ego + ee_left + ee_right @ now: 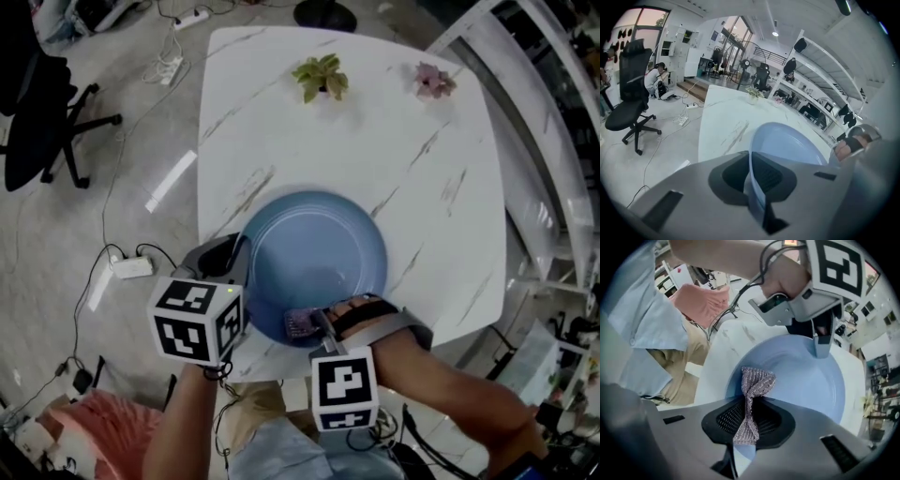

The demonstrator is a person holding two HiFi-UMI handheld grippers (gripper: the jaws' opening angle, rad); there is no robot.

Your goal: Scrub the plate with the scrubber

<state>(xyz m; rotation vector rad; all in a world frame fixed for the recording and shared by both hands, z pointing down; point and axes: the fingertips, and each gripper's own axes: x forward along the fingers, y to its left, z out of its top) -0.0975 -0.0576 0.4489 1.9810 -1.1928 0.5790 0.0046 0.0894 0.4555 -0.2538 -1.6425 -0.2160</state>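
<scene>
A round blue plate lies on the white marble table near its front edge. My left gripper is shut on the plate's left rim; in the left gripper view the rim runs edge-on between the jaws. My right gripper is shut on a grey-purple mesh scrubber, which rests on the plate's near rim. In the right gripper view the scrubber is pinched at its middle and fans out over the plate, with the left gripper across the plate.
Two small potted plants stand at the table's far side. A black office chair and a power strip with cables are on the floor to the left. White shelving stands to the right.
</scene>
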